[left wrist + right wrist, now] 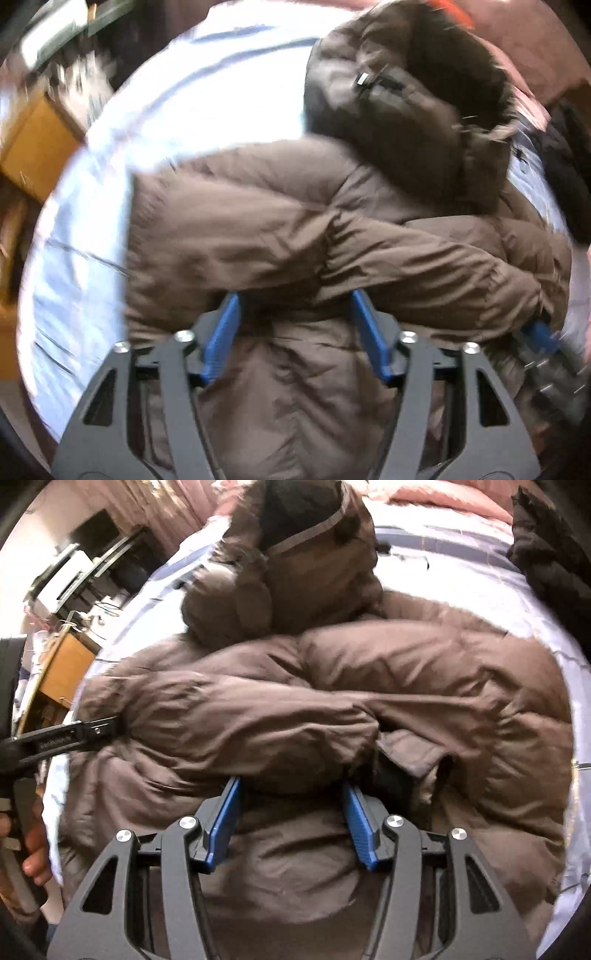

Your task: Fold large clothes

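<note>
1. Brown puffer coat (295, 229) lies spread on the bed (207, 107), sleeves crossed over its body, hood at the far end.
2. Left gripper (293, 306) hangs over the coat's lower part, blue fingers (221, 332) spread wide, nothing between them.
3. Right gripper (291, 794) is wide apart too, fingertips at a sleeve fold.
4. Only the right view catches the pocket flap (410, 753) and the wooden cabinet's (62, 672) cluttered top; only the left shows the hood's zipper pull (364, 79).

A bed with a pale blue, thinly striped sheet (480, 550) carries a puffy brown hooded down coat (424, 672) — sleeves crossed over its body — and a dark fuzzy garment (546, 561) at the far edge.
</note>
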A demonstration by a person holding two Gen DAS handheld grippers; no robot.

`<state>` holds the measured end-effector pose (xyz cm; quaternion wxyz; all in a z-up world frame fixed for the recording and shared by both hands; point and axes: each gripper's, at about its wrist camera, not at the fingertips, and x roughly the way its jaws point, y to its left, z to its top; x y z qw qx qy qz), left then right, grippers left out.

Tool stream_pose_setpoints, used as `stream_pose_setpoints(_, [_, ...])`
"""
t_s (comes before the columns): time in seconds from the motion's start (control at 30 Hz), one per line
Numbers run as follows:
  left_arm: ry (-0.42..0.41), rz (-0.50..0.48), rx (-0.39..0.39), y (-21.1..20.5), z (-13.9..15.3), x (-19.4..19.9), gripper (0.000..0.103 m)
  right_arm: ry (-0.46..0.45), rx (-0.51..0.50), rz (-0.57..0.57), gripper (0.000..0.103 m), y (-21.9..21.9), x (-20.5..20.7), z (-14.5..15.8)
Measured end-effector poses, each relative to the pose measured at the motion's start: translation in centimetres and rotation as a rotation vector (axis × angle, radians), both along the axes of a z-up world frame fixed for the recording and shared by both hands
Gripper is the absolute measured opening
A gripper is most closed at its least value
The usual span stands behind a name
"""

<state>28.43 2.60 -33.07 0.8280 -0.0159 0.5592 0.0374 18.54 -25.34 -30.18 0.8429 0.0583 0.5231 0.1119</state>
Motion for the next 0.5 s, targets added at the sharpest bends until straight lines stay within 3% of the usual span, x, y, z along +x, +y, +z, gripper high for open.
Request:
stream_pose_setpoints(0.1, [-0.041, -0.062, 0.040, -0.6, 2.1, -2.0, 0.077, -0.008, -0.075, 0.007, 0.071, -0.5, -1.7, 1.8])
stream_pose_setpoints(0.23, [0.027, -0.081, -0.031, -0.8, 2.2, -3.5, 0.080, 0.147, -0.079, -0.100, 0.081, -2.9, -2.4, 0.3])
stream_pose_setpoints(0.37, [0.156, -0.032, -0.152, -0.5, 0.5, -5.1, 0.081, 0.265, 0.055, -0.211, 0.084, -5.9, -1.5, -3.7])
stream_pose_setpoints(0.47, [0.225, 0.006, -0.148, -0.1, -0.4, -5.7, 0.081, 0.325, 0.309, -0.247, 0.083, -6.9, -0.9, -5.8])
stream_pose_setpoints(0.5, [0.235, 0.017, -0.134, 0.2, -0.7, -5.6, 0.081, 0.325, 0.387, -0.233, 0.069, -6.5, -0.6, -6.0])
